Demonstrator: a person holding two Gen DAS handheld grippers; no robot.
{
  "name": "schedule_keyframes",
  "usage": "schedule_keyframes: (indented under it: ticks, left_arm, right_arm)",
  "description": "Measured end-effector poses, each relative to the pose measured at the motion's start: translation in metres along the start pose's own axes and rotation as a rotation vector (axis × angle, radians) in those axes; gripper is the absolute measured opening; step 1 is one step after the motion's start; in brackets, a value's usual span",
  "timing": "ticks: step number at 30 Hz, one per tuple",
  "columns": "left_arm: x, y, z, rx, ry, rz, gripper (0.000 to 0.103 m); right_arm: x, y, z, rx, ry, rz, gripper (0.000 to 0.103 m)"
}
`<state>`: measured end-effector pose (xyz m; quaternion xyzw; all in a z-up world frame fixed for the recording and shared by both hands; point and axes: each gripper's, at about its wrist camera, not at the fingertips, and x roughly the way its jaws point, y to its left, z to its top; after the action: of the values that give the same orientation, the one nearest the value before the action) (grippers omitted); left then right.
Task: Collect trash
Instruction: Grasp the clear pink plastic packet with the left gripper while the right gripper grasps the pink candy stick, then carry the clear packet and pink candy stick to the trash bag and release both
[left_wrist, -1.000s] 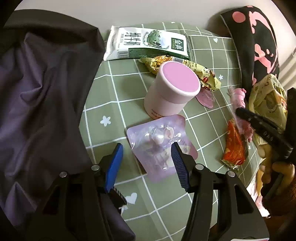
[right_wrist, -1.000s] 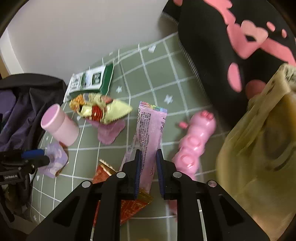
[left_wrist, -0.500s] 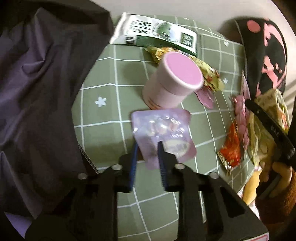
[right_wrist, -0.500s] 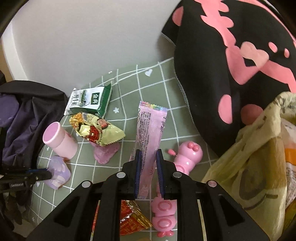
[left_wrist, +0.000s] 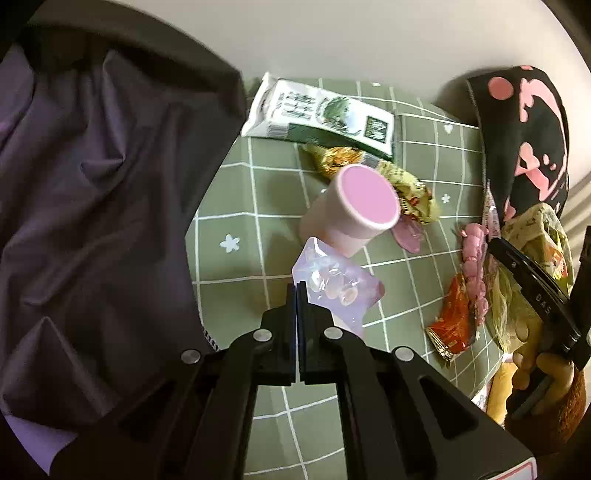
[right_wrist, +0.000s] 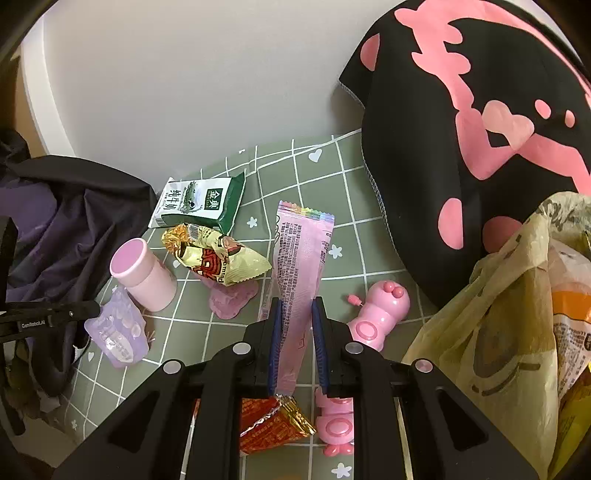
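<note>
Since a second ago our left gripper (left_wrist: 297, 288) has closed on the lilac blister pack (left_wrist: 338, 286), lifting its edge beside the pink cup (left_wrist: 354, 210). Right gripper (right_wrist: 297, 332) stays clamped on the pink wrapper (right_wrist: 301, 266); yellow bag (right_wrist: 498, 325) next, we judge.

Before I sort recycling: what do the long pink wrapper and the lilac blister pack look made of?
Long pink wrapper: thin glossy plastic film, probably; printed text, crimped rainbow end, stays flat while gripped. Lilac blister pack: clear moulded plastic bubbles with shiny highlights; whether its lilac backing is card or plastic is unclear.
</note>
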<state>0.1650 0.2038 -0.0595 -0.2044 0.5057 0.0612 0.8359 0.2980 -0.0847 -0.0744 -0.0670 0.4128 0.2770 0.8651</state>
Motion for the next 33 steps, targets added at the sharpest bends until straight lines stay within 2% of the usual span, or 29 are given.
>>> schedule_keyframes:
  ticks: [9, 22, 28, 33]
  left_arm:
    - [-0.037, -0.021, 0.025, 0.081, -0.108, -0.012, 0.000]
    - [-0.086, -0.074, 0.063, 0.234, -0.243, -0.112, 0.000]
    - [-0.096, -0.119, 0.084, 0.332, -0.298, -0.177, 0.000]
    - [-0.101, -0.177, 0.095, 0.443, -0.324, -0.274, 0.000]
  right_arm:
    - [-0.021, -0.008, 0.014, 0.025, -0.058, 0.006, 0.017]
    - [-0.064, -0.013, 0.038, 0.034, -0.174, -0.041, 0.017]
    - [-0.105, -0.028, 0.052, 0.036, -0.262, -0.117, 0.017]
    - [-0.150, -0.050, 0.052, 0.064, -0.341, -0.215, 0.017]
